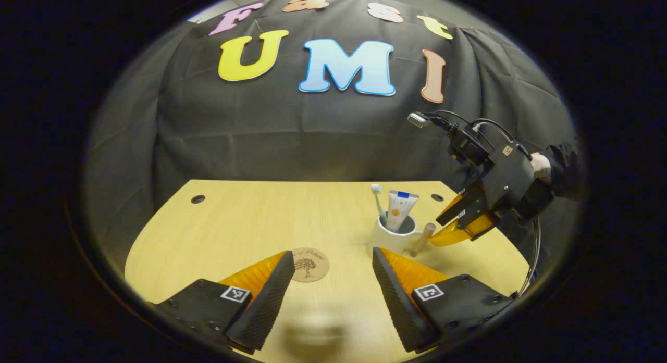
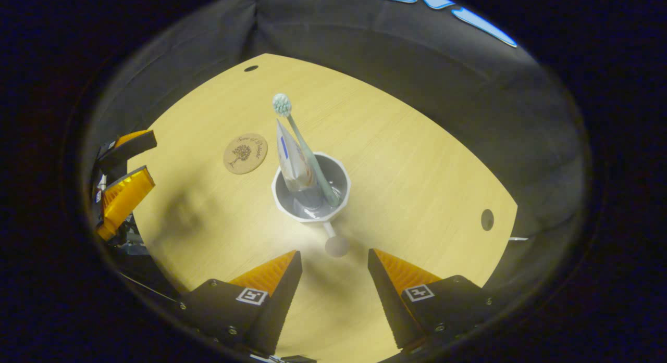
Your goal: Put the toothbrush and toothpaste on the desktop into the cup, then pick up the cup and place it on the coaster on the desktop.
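1. Two items already stand inside the white ceramic cup: a pale slim-handled toothbrush with its bristle head up, and a flat white toothpaste tube with a blue band, both leaning on the rim.
2. At the left of the right gripper view, the left gripper hangs over the table edge; from here I cannot tell how far its fingers are spread.
3. Right of it, the round, flat cork-brown coaster with a printed tree lies bare on the pale wood-grain desktop, near the cup but apart from it.
4. The cup has a faceted rim and a straight stick-like handle with a rounded knob end; that knob sits just ahead of the gap between the right gripper fingers, which stand wide apart and hold nothing.
5. In the left gripper view, the left gripper fingers, with ribbed inner faces, are spread wide and empty; the coaster lies between their tips.
6. Further right, the cup stands just beyond the right-hand fingertip, toothbrush and tube upright in it.
7. Rightmost, the right gripper, held by a dark-sleeved hand, tilts down just beside the cup's handle, not touching it.
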